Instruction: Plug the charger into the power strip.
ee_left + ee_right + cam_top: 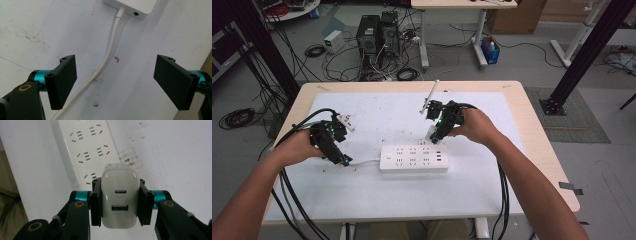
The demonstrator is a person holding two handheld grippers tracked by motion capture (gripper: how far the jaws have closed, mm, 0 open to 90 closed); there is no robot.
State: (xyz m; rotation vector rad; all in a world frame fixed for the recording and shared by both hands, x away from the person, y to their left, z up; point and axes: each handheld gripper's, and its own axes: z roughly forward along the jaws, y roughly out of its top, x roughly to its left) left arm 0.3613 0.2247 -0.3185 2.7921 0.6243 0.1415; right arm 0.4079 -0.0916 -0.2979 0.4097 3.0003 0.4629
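While the left gripper [343,161] rests low on the white table cover [377,200] at the left end of the power strip [413,159], we find its jaws standing apart with nothing pressed between them. Seen from the left gripper view, the strip's white cord [107,53] runs along the cover between the two black pads [63,81], nearer the left one and touching neither, and enters the strip's end at the far edge. We note small red marks [117,59] on the cover beside the cord.

We find the right gripper [435,131] clamped on a white charger [120,198], its pads pressing both sides of the body. The charger's face, with two ports one above the other, is turned toward the right gripper view. It is held just over the far right part of the strip, whose rows of sockets [86,143] lie beyond it. Whether the charger touches the strip we cannot tell.
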